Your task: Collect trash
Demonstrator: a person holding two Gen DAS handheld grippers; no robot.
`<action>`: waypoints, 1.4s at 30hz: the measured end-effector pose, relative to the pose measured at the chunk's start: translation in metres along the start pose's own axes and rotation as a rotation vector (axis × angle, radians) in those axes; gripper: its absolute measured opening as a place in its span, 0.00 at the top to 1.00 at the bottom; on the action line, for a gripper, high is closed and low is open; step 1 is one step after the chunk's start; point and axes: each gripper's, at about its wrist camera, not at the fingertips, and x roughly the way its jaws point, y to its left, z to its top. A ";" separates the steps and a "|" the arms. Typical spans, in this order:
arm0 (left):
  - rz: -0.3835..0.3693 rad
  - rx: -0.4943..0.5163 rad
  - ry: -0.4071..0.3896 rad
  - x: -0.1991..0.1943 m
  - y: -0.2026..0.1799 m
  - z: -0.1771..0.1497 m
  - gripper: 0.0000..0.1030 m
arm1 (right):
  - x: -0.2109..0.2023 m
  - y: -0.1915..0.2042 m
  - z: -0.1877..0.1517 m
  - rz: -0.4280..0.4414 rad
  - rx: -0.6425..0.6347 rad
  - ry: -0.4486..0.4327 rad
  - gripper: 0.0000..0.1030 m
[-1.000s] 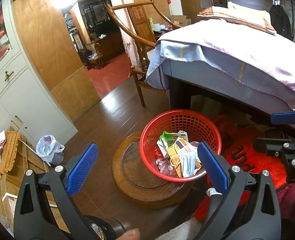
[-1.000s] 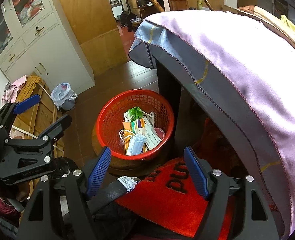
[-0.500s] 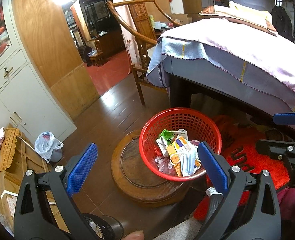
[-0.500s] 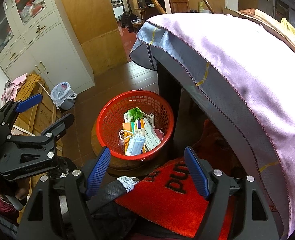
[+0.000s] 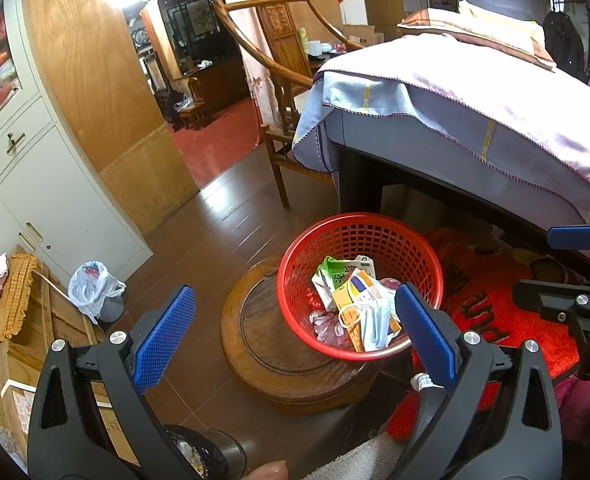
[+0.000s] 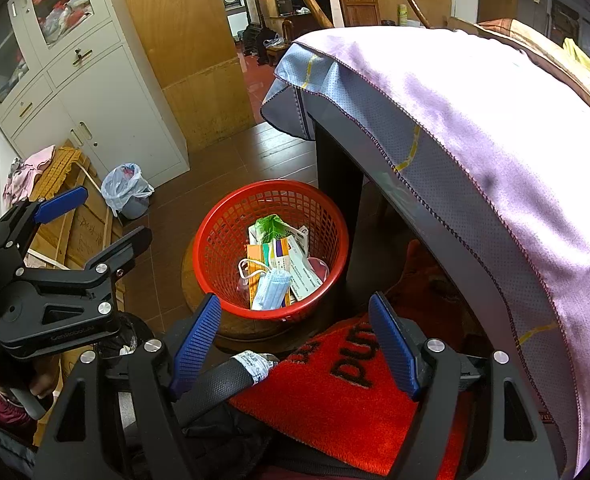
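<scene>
**Entry: Trash basket on wooden stand, both claws idle above — hazards**

- Item: red basket (image 5: pixel 359 284), centre of the left wrist view, perched on the right side of a round wooden stand (image 5: pixel 295 344) on the floor, just beside the dark leg of the table (image 5: pixel 359 184). One side appears to overhang the stand; a push or uneven lift would likely tip it.
- Contents: face mask (image 6: pixel 271 288), cartons (image 5: pixel 335 280) and wrappers, loose in the bottom. Judged light and slippery; a pinch on one piece may drag the mask's ear loops along or spill the rest.
- Left claw (image 5: pixel 291 336): wide, empty, well above the basket.
- Right claw (image 6: pixel 295 344): wide, empty, over the red mat (image 6: pixel 335 392).
- Further risks: the mesh wall may flex or slip under the pads; the draped cloth (image 6: pixel 475 128) hangs close and could snag a rising claw; the two claws sit near each other and could collide.
</scene>
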 end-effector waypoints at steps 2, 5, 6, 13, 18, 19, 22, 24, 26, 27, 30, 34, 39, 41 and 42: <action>0.000 0.000 0.000 0.000 0.000 0.000 0.07 | 0.000 0.000 0.000 0.000 0.000 0.000 0.27; -0.001 0.000 0.000 0.000 0.000 0.000 0.07 | 0.000 0.000 0.000 -0.001 0.000 0.000 0.27; 0.000 0.000 0.001 0.000 0.000 0.000 0.07 | 0.000 0.000 0.000 -0.001 0.000 0.000 0.27; 0.001 0.000 -0.001 0.000 0.000 0.001 0.07 | -0.001 0.000 0.000 -0.001 0.000 0.000 0.27; -0.001 -0.002 0.002 0.001 0.000 -0.001 0.07 | -0.001 0.000 0.000 -0.001 0.000 0.000 0.26; -0.001 -0.002 0.002 0.001 0.000 -0.001 0.07 | 0.000 0.000 0.000 -0.001 0.000 0.000 0.26; -0.001 0.001 0.001 0.000 -0.001 -0.002 0.07 | -0.001 0.000 0.000 -0.001 0.000 0.000 0.26; -0.001 0.001 0.001 0.001 -0.001 -0.002 0.07 | 0.000 0.000 0.000 -0.001 0.000 0.001 0.26; -0.001 0.002 0.000 0.001 -0.001 -0.004 0.07 | -0.001 0.000 0.000 -0.001 -0.001 0.001 0.26; -0.001 0.001 0.000 0.001 -0.001 -0.004 0.07 | 0.000 0.000 0.000 -0.001 0.000 0.001 0.26; -0.002 0.001 0.001 0.001 -0.001 -0.004 0.07 | -0.001 0.000 0.000 0.000 0.000 0.001 0.26; -0.012 -0.002 0.002 0.002 -0.001 -0.004 0.07 | 0.000 0.000 0.000 0.000 0.000 0.002 0.26; -0.017 0.014 0.001 0.003 -0.006 -0.005 0.07 | -0.001 0.001 0.000 -0.001 0.000 0.001 0.26; 0.001 0.025 -0.014 0.001 -0.008 -0.005 0.07 | -0.001 0.001 0.000 -0.001 0.000 0.001 0.26; 0.000 0.025 -0.018 0.000 -0.009 -0.006 0.07 | 0.000 0.000 0.000 0.000 0.000 0.002 0.26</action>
